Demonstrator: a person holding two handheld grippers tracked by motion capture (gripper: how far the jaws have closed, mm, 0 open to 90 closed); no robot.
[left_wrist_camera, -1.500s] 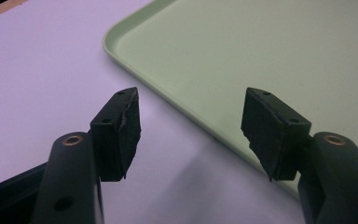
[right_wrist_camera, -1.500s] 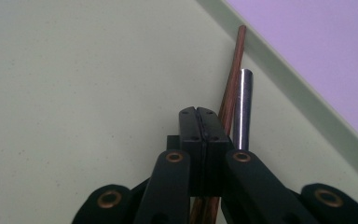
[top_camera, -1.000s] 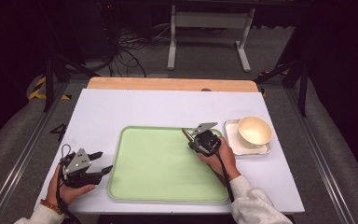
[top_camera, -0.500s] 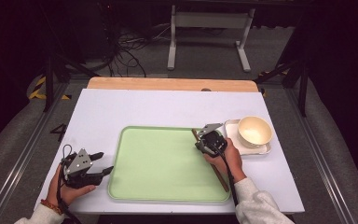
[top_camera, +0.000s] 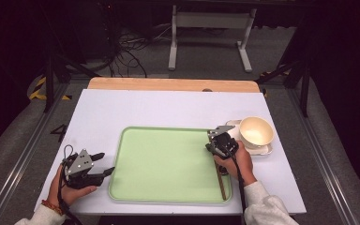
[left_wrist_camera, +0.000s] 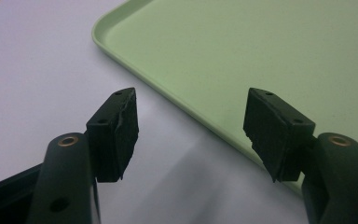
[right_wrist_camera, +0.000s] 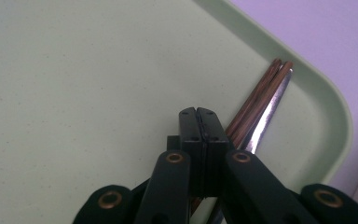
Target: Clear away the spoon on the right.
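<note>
A pale green tray (top_camera: 164, 164) lies at the middle of the white table. A pair of brown chopsticks (top_camera: 221, 185) lies along the tray's right inner edge, with a shiny strip beside the chopsticks (right_wrist_camera: 256, 100) in the right gripper view. My right gripper (top_camera: 213, 146) hovers over the tray's far right corner. Its jaws are pressed together with nothing between them, and this right gripper (right_wrist_camera: 196, 114) sits just left of the chopsticks. My left gripper (top_camera: 105, 163) rests on the table at the tray's left edge (left_wrist_camera: 168, 93), and that left gripper (left_wrist_camera: 191, 130) is open and holds nothing.
A cream bowl (top_camera: 256, 131) stands on a white dish (top_camera: 263, 150) just right of the tray, close to my right hand. A wooden strip (top_camera: 168, 84) runs along the table's far edge. Cables and a metal stand sit on the floor beyond.
My right gripper has shifted a little to the right, toward the tray's right edge and the bowl. The left gripper has stayed put.
</note>
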